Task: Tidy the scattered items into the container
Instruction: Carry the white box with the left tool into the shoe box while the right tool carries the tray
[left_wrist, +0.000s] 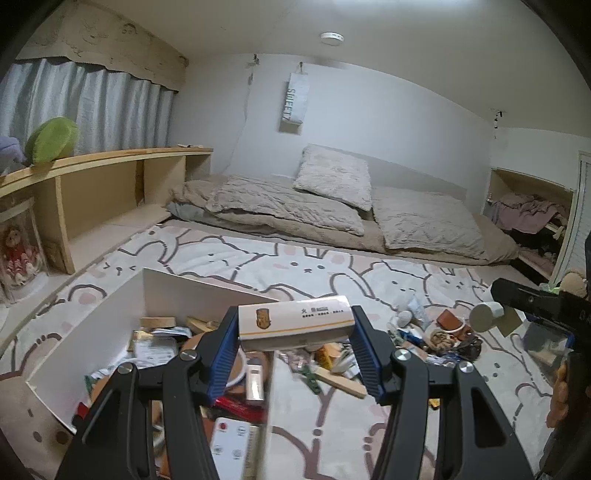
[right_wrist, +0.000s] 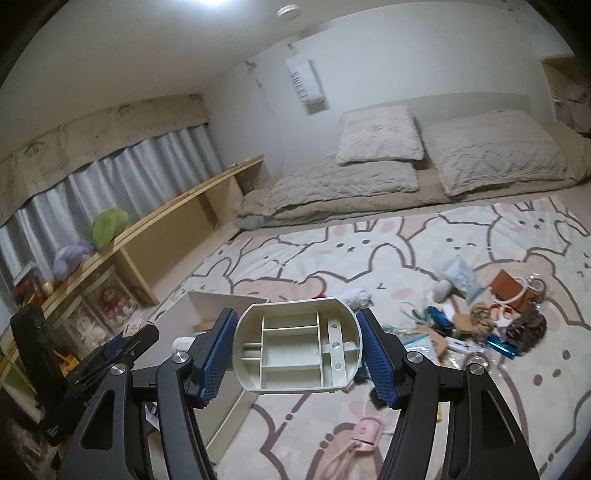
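Above the box: the left gripper (left_wrist: 295, 328) hung over the near-right edge of the white open-topped box (left_wrist: 122, 314), which sat on the bunny-print rug (left_wrist: 295, 266).
Left fingers: closed on a small white carton (left_wrist: 295, 323) with a brown emblem, one blue pad pressed against each short end.
Right fingers: the right gripper (right_wrist: 297, 354) was clamped on a cream plastic base (right_wrist: 297, 349), its ribbed hollow underside turned toward the camera, held up over the rug to the right of the box.
Container: already part filled; wooden blocks (left_wrist: 159, 322), packets and a white remote (left_wrist: 231, 443) lay inside.
Scattered items: a heap still lay on the rug well right of the box, with a brown leather pouch (right_wrist: 511, 291), a blue tube (right_wrist: 500, 347), a blue-white sachet (right_wrist: 460, 278) and a dark hair claw (right_wrist: 528, 326); a pink strappy item (right_wrist: 354, 441) lay nearer.
Carton handling: it looked light and thin-walled, likely to dent under a hard squeeze; the end-to-end hold seemed sound, since the ends are its stiffest faces.
Plastic base handling: rigid, light and smooth, so it could slip; gripping across the two flat sides, as here, appeared safest.
Soft items: the sachet and pouch would likely sag, so a pinch near the middle seemed best.
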